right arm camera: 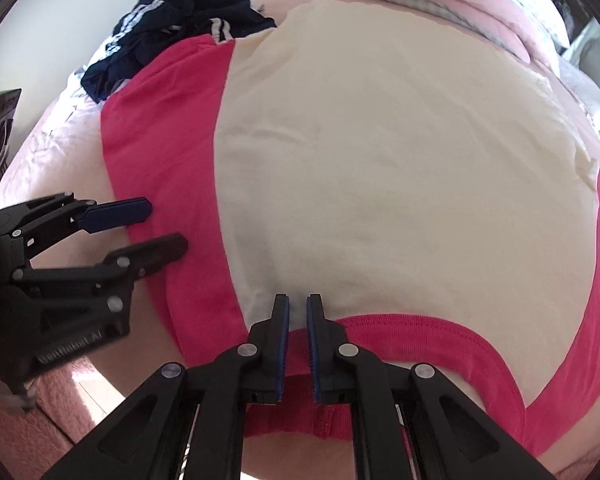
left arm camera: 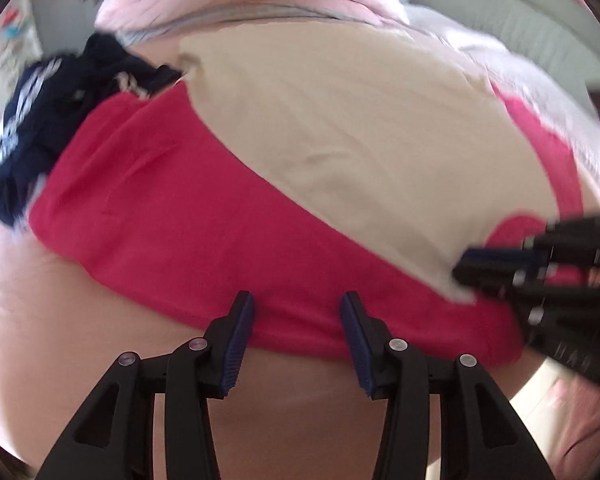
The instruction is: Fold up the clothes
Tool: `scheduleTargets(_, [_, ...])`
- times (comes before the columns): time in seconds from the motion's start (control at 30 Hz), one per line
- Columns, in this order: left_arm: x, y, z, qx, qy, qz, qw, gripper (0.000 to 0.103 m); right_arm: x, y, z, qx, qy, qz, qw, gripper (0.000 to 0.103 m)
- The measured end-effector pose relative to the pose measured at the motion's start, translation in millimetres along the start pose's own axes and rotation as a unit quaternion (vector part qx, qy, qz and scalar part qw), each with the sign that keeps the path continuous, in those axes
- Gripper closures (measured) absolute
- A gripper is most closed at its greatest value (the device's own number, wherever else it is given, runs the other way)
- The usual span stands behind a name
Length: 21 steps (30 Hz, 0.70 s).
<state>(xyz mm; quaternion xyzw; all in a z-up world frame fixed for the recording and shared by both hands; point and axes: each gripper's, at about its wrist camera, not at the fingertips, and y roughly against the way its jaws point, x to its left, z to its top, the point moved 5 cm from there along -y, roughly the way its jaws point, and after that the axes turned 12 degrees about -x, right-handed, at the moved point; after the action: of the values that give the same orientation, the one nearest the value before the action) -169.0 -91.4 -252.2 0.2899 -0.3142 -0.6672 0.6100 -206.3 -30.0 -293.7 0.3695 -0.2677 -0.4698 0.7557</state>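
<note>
Motion blur smears the right gripper (left arm camera: 464, 268) in the left wrist view, so its jaws cannot be read there. The cream shirt (right arm camera: 380, 168) hides most of the pink shirt (right arm camera: 160, 168). The navy garment (left arm camera: 40, 120) is blurred, its shape unclear.

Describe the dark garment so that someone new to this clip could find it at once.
Start at the pink bedsheet, then the flat pink-and-cream shirt spread on it. Past that shirt's far left corner lies the navy garment, the only crumpled piece and the only one with white stripes.
</note>
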Motion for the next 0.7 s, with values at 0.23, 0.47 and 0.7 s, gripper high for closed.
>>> scheduleTargets(0.23, [9, 17, -3, 0.032, -0.003, -0.032, 0.999, 0.06, -22, 27, -2, -0.008, 0.03, -0.075, 0.997, 0.088])
scheduleTargets(0.47, [-23, -7, 11, 0.012, -0.033, -0.035, 0.9988, 0.059, 5, 25, 13, -0.039, 0.028, 0.018, 0.999, 0.088])
scheduleTargets(0.7, [-17, 5, 1, 0.042, -0.069, -0.075, 0.9939, 0.059, 5, 19, -17, -0.034, 0.103, 0.014, 0.994, 0.087])
